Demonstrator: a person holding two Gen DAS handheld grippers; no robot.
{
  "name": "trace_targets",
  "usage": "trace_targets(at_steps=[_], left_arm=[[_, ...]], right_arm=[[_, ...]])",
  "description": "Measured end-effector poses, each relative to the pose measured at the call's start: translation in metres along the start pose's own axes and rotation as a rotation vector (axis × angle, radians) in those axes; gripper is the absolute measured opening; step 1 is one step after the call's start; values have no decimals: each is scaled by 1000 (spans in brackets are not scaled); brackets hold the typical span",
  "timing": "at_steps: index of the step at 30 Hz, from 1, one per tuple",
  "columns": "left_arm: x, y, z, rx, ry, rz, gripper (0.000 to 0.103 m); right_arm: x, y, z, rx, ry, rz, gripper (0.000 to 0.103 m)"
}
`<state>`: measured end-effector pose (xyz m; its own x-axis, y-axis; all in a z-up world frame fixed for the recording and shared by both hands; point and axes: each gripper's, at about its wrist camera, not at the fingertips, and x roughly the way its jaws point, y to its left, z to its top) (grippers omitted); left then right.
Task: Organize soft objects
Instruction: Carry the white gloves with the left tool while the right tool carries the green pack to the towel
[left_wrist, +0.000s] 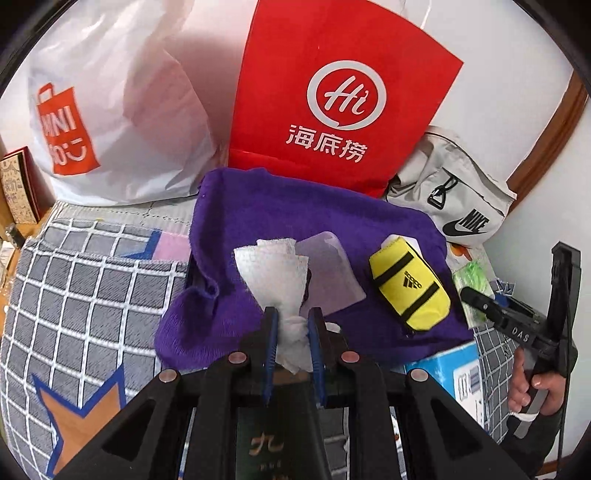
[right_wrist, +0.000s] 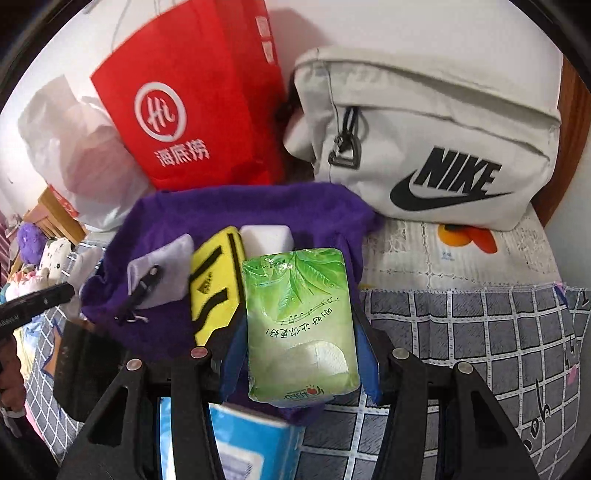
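My left gripper (left_wrist: 291, 328) had its jaws pinched tight on a crumpled white tissue (left_wrist: 275, 273), whose loose end fanned out above the purple cloth (left_wrist: 236, 221). My right gripper (right_wrist: 301, 354) had its jaws clamped on the sides of a green tissue pack (right_wrist: 299, 321), held just over the near edge of that same cloth.

On the purple cloth lay a yellow pouch (left_wrist: 408, 288) with black stripes, a pale lilac pouch (left_wrist: 328, 269) beside it, and a white block (right_wrist: 266, 238) behind the yellow one. A light blue box (right_wrist: 243, 446) sat just under my right jaws, at the near edge of the cloth.

The cloth was spread on a bed covered by a grey checked blanket (left_wrist: 74, 280) with orange stars. Behind it, against a white wall (right_wrist: 406, 26), stood a red paper bag (left_wrist: 332, 92), with a white plastic shopping bag (left_wrist: 122, 122) to its left and a cream Nike bag (right_wrist: 424, 147) to its right. Under the Nike bag lay a white quilted sheet (right_wrist: 424, 254) with an orange print. A brown wooden frame (left_wrist: 546, 140) ran along the wall at the right. Soft toys (right_wrist: 51, 254) were crowded at the far left of the right wrist view.
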<state>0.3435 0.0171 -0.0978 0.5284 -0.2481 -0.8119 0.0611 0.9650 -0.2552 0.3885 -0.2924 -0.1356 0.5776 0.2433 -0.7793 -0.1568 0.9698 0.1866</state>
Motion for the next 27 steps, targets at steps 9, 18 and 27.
trace_targets(at_steps=[9, 18, 27], left_arm=[[26, 3, 13, 3, 28, 2, 16], [51, 8, 23, -21, 57, 18, 17], [64, 9, 25, -27, 79, 16, 17]], right_arm=[[30, 5, 2, -19, 30, -24, 52], [35, 2, 2, -4, 26, 30, 56], [34, -2, 3, -5, 35, 82, 60]])
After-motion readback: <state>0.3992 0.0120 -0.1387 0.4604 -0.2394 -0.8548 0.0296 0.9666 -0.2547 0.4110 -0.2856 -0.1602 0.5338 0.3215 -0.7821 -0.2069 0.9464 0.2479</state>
